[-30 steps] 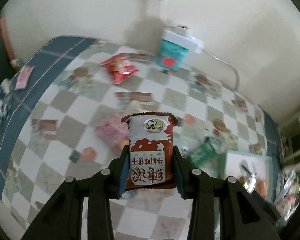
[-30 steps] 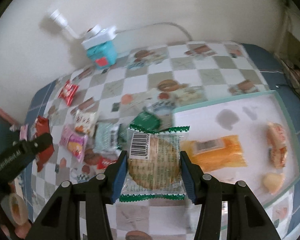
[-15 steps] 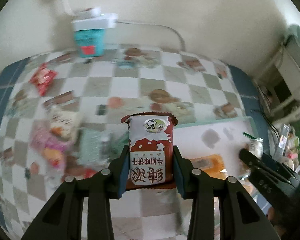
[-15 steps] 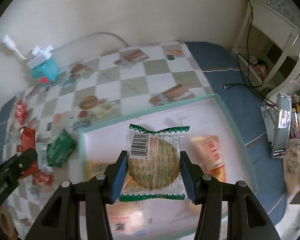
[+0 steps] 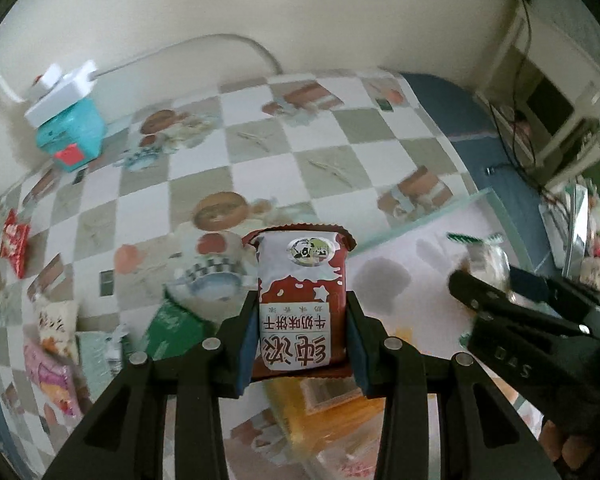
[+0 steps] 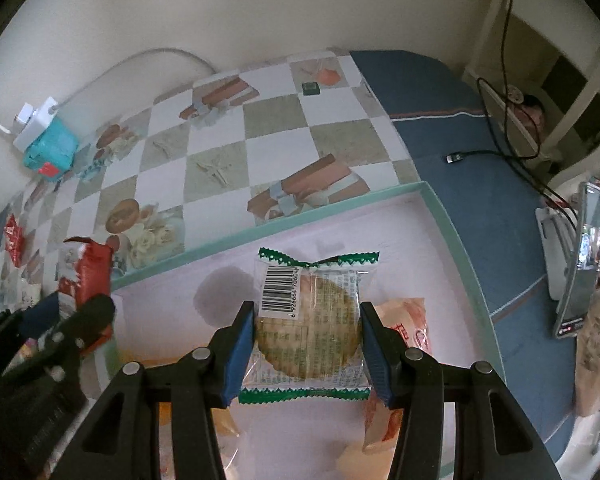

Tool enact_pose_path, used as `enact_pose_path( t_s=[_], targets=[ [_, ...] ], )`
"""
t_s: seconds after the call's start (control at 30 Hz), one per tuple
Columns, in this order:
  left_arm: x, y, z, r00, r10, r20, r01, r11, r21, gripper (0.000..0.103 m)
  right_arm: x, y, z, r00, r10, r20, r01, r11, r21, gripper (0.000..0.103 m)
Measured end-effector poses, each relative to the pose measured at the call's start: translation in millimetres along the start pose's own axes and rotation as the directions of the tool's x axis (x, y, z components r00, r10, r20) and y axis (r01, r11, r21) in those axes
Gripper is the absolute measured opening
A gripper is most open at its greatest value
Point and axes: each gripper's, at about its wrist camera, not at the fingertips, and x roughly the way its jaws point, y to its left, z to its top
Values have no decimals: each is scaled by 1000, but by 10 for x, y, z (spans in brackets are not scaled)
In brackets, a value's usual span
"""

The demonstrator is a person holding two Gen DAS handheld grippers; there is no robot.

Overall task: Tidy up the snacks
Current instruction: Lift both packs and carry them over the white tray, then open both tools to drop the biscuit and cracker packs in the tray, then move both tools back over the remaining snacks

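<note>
Two grippers clamped on snacks over tray (image 6: 440, 204): left gripper (image 5: 300, 344) on biscuit pack (image 5: 302, 296), right gripper (image 6: 308, 350) on cracker packet (image 6: 312, 328), poised for deposit.

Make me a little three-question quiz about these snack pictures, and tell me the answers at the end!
1. True or false: the left gripper is shut on a red and white biscuit packet.
2. What does the right gripper hold? A) a clear-wrapped round cracker with green edges B) a banana C) a spoon
3. Fill the gap: the cracker hangs above the ____ with the green rim.

Key: 1 true. 2 A. 3 tray.
</note>
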Motion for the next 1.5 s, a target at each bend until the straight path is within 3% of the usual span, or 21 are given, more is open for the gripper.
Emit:
enact_pose_path(
  t_s=[0.4, 0.6, 0.73, 0.87, 0.93, 1.0, 1.17, 1.3, 1.47, 1.5],
  targets=[
    [216, -181, -119, 997, -56, -57, 58, 998, 31, 42, 148, -36, -17, 1000, -17, -21, 16, 1000, -27, 54],
    [79, -95, -90, 999, -50, -15, 50, 999, -4, 70, 103, -81, -7, 999, -32, -20, 32, 999, -11, 63],
    [-66, -3, -114, 998, -60, 4, 60, 997, -47, 70, 26, -62, -23, 999, -40, -14, 40, 999, -23, 63],
    [-232, 174, -191, 999, 6, 32, -2, 995, -101, 80, -96, 5, -63, 999, -45, 0, 45, 999, -30, 63],
    [-323, 347, -265, 998, 36, 45, -29, 987, -160, 81, -155, 67, -91, 999, -43, 7, 43, 998, -35, 71],
    [-394, 556, -365, 996, 73, 48, -61, 973, -224, 95, -207, 157, -127, 999, -34, 18, 34, 998, -48, 82],
    [-543, 1106, -684, 979, 201, 36, -175, 918, -357, 98, -304, 466, -263, 999, -4, 37, 8, 996, -92, 101],
    [-646, 1605, -995, 959, 283, 0, -250, 849, -466, 98, -334, 751, -387, 999, 21, 36, -17, 994, -106, 103],
    [-685, 2156, -1375, 954, 295, -60, -274, 768, -580, 98, -395, 1145, -533, 998, 47, 50, -40, 990, -137, 103],
    [-709, 2291, -1464, 951, 301, -69, -279, 741, -610, 98, -405, 1213, -551, 998, 47, 50, -40, 989, -140, 103]
  ],
)
